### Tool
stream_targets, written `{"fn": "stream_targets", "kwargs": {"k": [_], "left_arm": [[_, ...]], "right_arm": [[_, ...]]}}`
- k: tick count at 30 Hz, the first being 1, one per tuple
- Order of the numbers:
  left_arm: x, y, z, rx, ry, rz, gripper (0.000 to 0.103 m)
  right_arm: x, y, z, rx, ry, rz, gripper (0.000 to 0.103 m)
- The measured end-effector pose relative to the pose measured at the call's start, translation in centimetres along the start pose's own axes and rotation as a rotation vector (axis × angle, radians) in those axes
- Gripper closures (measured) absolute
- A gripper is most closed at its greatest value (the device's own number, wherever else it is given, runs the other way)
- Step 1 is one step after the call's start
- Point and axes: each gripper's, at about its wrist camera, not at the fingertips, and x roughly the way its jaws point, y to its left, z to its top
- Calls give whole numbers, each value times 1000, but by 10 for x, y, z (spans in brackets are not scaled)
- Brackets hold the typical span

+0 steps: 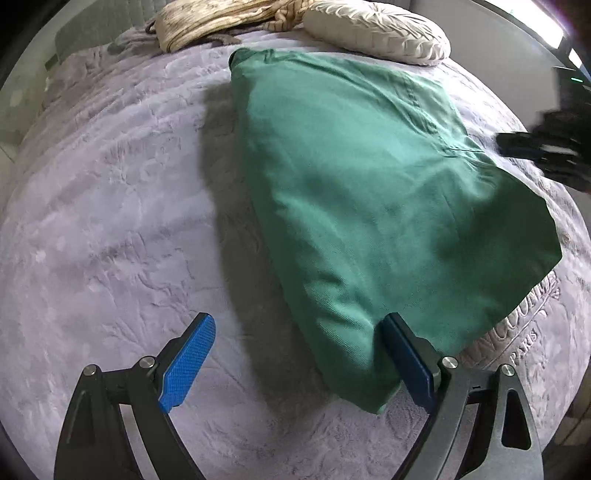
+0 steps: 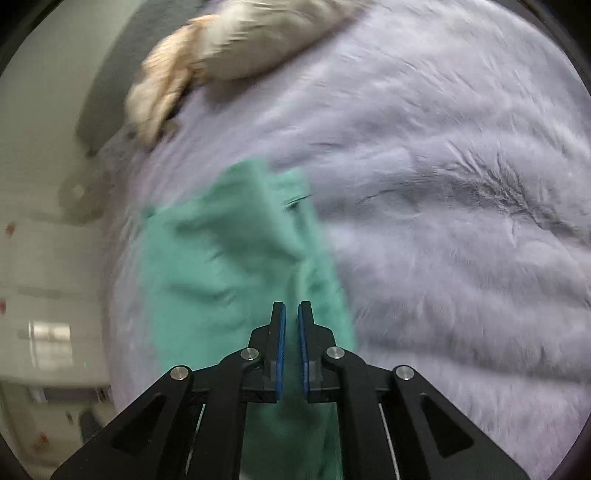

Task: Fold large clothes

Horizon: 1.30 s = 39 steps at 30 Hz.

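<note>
A: Where is the folded green cotton garment (image 1: 354, 192) seen?
B: It is laid on the fluffy lilac bedspread (image 1: 110, 221), running from near the far pillows to the near edge. No container is visible.

A: What else is found on the bed?
B: A round pleated cream cushion (image 1: 376, 29) is set at the far right, and a crumpled beige patterned throw (image 1: 207, 22) at the far left. Pale wall and floor are seen beyond the bed's left side in the right wrist view.

A: How is the left gripper (image 1: 299, 358) held?
B: It is spread wide, low over the bedspread; its right blue pad (image 1: 406, 362) is touched by the garment's near corner, and nothing is gripped.

A: And the right gripper (image 2: 291, 347)?
B: Its pads are nearly closed over the garment's right edge (image 2: 236, 280); whether cloth is pinched cannot be told through the blur.
</note>
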Motion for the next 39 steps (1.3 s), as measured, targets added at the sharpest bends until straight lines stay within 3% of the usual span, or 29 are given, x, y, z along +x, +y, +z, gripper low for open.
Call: {"fn": "stream_targets", "kwargs": {"k": [4, 7, 8, 12, 14, 18, 23, 36, 38, 39], "left_arm": [[0, -1, 0, -5, 6, 5, 10], [-1, -3, 0, 0, 6, 2, 10], [-1, -3, 0, -3, 8, -4, 10], [0, -6, 0, 4, 11, 2, 10], [-1, -5, 1, 2, 8, 2, 10], [0, -2, 2, -18, 22, -8, 10], [-2, -3, 2, -18, 30, 6, 10], [-9, 3, 15, -78, 66, -11, 10], [-11, 7, 22, -97, 67, -34, 10], [-12, 9, 26, -108, 65, -46, 10]], "right_arm": [[-13, 33, -44, -147, 39, -6, 95], [1, 26, -66, -181, 73, -110, 96], [11, 12, -74, -157, 97, -140, 100], [34, -27, -89, -1, 126, -54, 103], [27, -29, -91, 44, 115, -30, 103], [3, -27, -96, 39, 113, -77, 103], [-39, -31, -83, 60, 51, -108, 99], [-24, -31, -74, 58, 100, -87, 98], [-22, -32, -70, 62, 109, -81, 86], [-21, -33, -68, 63, 108, -83, 65]]}}
